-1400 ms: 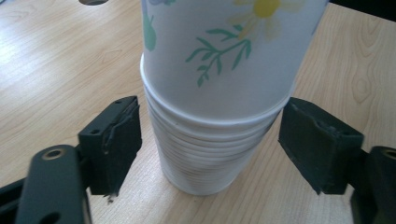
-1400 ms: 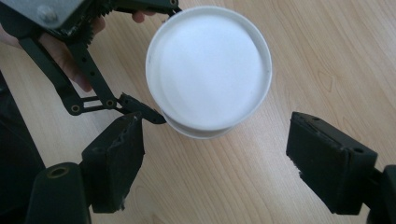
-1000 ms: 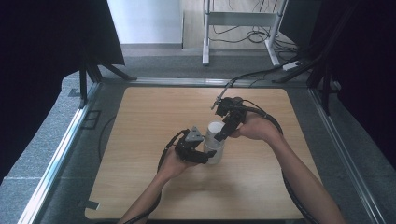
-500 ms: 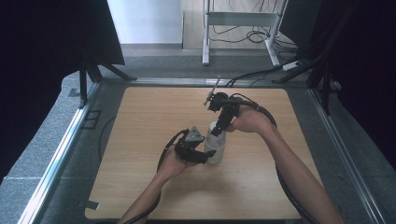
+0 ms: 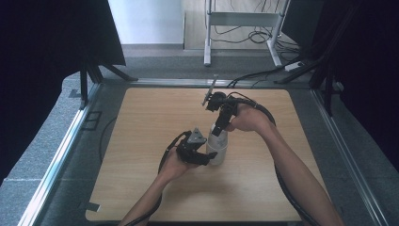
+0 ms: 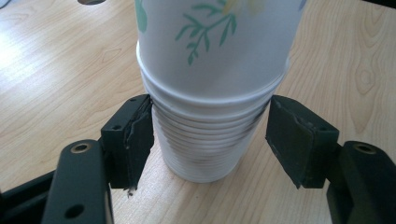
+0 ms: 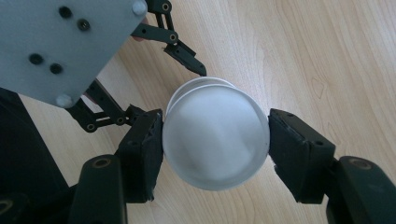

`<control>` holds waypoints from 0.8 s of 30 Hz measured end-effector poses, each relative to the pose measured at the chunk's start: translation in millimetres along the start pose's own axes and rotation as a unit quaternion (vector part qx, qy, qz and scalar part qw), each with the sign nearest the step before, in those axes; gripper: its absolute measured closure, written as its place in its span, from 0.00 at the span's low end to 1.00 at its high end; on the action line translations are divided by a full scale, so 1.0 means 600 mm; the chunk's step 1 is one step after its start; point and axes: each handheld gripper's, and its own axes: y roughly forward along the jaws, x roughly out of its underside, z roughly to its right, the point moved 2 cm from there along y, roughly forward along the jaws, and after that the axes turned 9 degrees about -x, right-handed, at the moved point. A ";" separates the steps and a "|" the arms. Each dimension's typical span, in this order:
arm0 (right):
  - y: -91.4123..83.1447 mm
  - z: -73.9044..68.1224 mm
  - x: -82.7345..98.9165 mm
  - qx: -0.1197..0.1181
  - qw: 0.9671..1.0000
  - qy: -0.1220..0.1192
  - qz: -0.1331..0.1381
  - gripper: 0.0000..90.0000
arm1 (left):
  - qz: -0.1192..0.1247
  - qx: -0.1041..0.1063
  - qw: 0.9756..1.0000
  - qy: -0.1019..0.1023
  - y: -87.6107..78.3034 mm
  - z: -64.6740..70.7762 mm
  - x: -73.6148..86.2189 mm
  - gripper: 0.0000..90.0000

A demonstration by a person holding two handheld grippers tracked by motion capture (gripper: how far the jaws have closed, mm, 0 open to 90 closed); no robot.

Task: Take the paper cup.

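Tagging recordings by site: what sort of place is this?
Probably a lab data-collection bay: a bare wooden table edged by metal rails, black curtains on both sides, loose cables across grey carpet behind.

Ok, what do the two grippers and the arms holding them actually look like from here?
Both the left gripper and right gripper are black, each with two blocky flat-padded jaws on linkage arms with visible screw holes. The left gripper carries a grey three-cornered plate. Thick black cables trail from each. The forearms are bare, no sleeves.
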 end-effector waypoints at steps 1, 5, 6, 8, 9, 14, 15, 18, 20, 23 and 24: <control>-0.002 -0.001 0.000 0.000 1.000 0.001 0.000 0.42 | 0.000 0.000 1.000 0.000 0.000 0.000 0.000 0.35; -0.009 -0.003 -0.001 0.000 1.000 0.003 0.003 0.42 | 0.001 0.000 1.000 -0.002 0.000 -0.001 0.000 0.33; -0.011 -0.003 -0.001 -0.001 1.000 0.000 0.005 0.42 | 0.001 0.000 1.000 -0.003 0.000 -0.001 -0.001 0.33; -0.014 -0.005 -0.001 -0.001 1.000 0.003 0.004 0.42 | 0.000 0.000 1.000 -0.003 0.000 -0.001 -0.001 0.31; -0.016 -0.005 -0.001 -0.001 1.000 0.003 0.005 0.42 | 0.000 0.000 1.000 -0.003 0.000 -0.001 -0.001 0.30; -0.023 -0.007 -0.001 -0.003 1.000 -0.001 0.008 0.42 | -0.003 0.002 1.000 -0.003 0.000 -0.001 -0.001 0.26; -0.026 -0.008 -0.001 -0.002 1.000 -0.002 0.008 0.42 | -0.004 0.002 1.000 -0.002 0.001 -0.001 -0.001 0.25; -0.033 -0.010 -0.001 -0.001 1.000 -0.003 0.010 0.42 | -0.006 0.004 1.000 0.000 0.002 0.000 -0.001 0.22; -0.038 -0.012 -0.001 0.001 1.000 0.000 0.011 0.42 | -0.006 0.006 1.000 0.000 0.002 0.001 -0.002 0.22; -0.045 -0.015 -0.001 -0.002 1.000 -0.004 0.016 0.42 | -0.006 0.005 1.000 0.002 0.001 0.002 -0.002 0.20; -0.048 -0.016 -0.001 0.004 1.000 -0.005 0.016 0.42 | -0.006 0.005 1.000 0.002 0.001 0.002 -0.002 0.20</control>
